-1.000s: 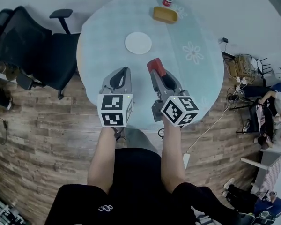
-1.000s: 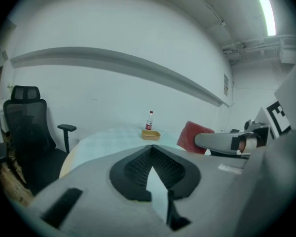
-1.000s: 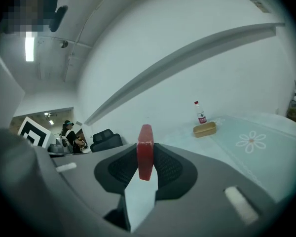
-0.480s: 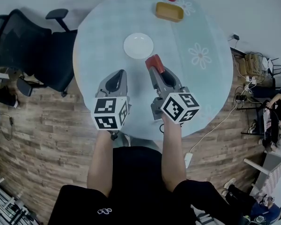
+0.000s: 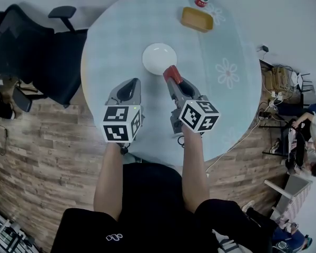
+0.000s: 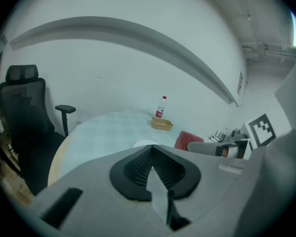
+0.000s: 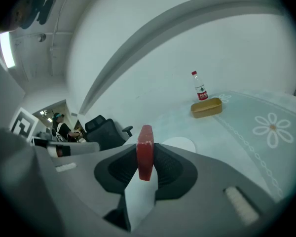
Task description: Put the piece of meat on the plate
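Note:
A red slab of meat [image 7: 145, 152] stands on edge between the jaws of my right gripper [image 5: 173, 76], which is shut on it. In the head view the meat [image 5: 173, 73] hangs just short of the near rim of the white plate [image 5: 159, 57] on the round pale-blue table [image 5: 116, 30]. The plate [image 7: 180, 144] shows right behind the meat in the right gripper view. My left gripper [image 5: 127, 87] hovers to the left of the right one with its jaws shut and nothing in them. The plate [image 6: 144, 143] peeks over its jaw tips.
A tan tray [image 5: 196, 18] and a red-labelled bottle [image 5: 201, 0] stand at the table's far side. Flower prints [image 5: 228, 73] mark the right part of the tablecloth. A black office chair [image 5: 29, 46] stands left of the table. People sit at the far right [image 5: 309, 136].
Both grippers have moved forward and lower over the table. The meat has gone from well short of the plate to its near rim. Neither gripper's jaws have changed.

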A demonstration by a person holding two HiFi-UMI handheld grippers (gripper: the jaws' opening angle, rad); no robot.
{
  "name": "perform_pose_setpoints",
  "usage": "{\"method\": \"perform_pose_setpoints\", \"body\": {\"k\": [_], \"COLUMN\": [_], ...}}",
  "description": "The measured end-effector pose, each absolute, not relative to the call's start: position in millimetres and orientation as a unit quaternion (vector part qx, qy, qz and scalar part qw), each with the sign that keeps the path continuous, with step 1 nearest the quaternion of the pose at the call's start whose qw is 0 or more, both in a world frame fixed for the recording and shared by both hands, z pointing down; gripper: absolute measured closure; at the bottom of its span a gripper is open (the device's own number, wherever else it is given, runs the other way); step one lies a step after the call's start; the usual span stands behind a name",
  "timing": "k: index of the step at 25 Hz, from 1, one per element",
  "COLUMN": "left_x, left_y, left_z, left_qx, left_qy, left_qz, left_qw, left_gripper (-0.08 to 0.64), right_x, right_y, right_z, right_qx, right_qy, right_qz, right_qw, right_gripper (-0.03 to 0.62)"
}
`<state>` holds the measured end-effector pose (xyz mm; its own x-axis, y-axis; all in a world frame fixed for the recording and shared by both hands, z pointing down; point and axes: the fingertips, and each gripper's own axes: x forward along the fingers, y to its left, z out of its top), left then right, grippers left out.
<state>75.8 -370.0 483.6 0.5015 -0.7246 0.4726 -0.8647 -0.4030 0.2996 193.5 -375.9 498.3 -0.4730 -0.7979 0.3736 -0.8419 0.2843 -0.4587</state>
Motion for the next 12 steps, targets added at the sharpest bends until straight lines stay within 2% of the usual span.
{"method": "perform_pose_setpoints", "body": {"k": [12], "left_x": [42.4], "left_y": [-414.6], "left_z": [519.7], "left_qx": [0.8], "left_qy": [-0.497], "left_qz": [0.141], "left_qw": [0.304], "left_gripper": [0.566], "right_x": [164.5], "right_y": [-464.2], "right_z": [592.7], "right_qx": [0.432], "right_qy": [-0.796], "right_qz": [0.381], "right_qw": [0.187], "right_gripper": [0.492]}}
